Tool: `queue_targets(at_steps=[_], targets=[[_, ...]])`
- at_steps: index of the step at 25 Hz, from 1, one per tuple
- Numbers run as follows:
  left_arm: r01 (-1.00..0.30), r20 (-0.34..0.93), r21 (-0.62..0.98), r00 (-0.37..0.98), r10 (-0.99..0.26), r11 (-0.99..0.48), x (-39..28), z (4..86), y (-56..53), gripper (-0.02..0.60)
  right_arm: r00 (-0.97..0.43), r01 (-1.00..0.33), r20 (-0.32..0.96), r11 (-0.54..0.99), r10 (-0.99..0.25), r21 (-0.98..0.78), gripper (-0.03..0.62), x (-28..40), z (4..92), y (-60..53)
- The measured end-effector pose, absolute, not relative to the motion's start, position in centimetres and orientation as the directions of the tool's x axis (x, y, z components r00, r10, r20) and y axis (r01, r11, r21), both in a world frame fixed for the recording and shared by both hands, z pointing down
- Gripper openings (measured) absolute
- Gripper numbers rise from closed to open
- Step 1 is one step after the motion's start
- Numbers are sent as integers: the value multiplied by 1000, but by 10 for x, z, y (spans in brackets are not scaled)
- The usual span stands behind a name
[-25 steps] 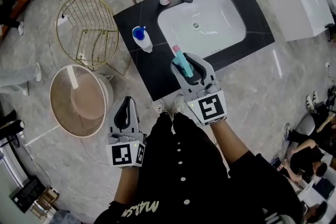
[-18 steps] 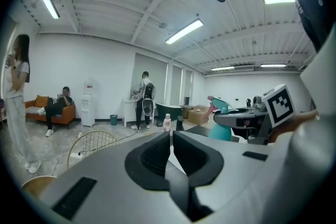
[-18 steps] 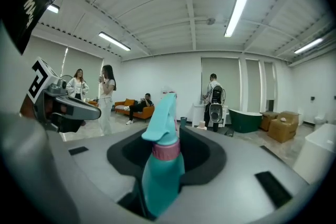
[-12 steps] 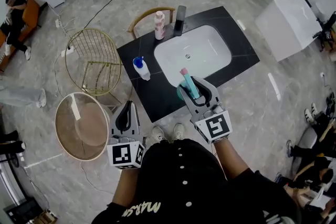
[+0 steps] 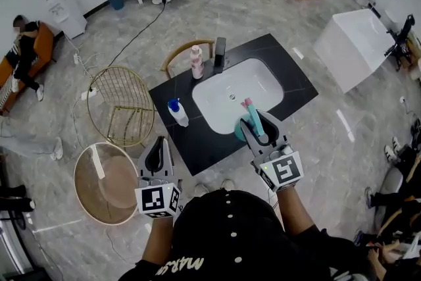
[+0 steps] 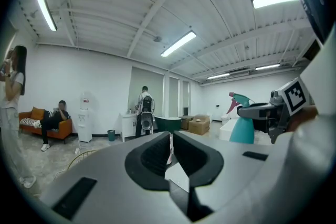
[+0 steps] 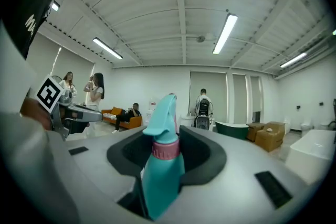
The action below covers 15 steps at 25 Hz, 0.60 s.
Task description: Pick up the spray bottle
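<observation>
Right gripper (image 5: 254,123) jaws clamp the one spray bottle (image 5: 250,114), clear above the table's (image 5: 197,145) front edge. Left gripper (image 5: 156,147) jaws are together, empty, over open floor beside the table. Two other bottles (image 5: 196,62) (image 5: 177,113) stand there.

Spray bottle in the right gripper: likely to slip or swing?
Probably stiff: the spray bottle shows no dent in the right gripper. Held near the pink collar with the body below, it may swing a little. The smooth taper could slip; fill level isn't visible, so weight is unclear.
</observation>
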<state>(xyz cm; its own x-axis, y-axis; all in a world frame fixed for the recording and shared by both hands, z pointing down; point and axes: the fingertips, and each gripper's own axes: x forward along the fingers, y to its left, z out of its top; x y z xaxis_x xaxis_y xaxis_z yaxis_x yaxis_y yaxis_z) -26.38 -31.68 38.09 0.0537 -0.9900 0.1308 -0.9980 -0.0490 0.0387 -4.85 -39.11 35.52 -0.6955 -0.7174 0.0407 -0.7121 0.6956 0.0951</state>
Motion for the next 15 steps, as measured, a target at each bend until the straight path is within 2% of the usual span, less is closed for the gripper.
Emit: queue_targets(at_steps=[15], targets=[[-998,105,25,60,-993,-58,-264,372,-317,28,-701,-709,13,699,-713,92,140,-54,348,-392]])
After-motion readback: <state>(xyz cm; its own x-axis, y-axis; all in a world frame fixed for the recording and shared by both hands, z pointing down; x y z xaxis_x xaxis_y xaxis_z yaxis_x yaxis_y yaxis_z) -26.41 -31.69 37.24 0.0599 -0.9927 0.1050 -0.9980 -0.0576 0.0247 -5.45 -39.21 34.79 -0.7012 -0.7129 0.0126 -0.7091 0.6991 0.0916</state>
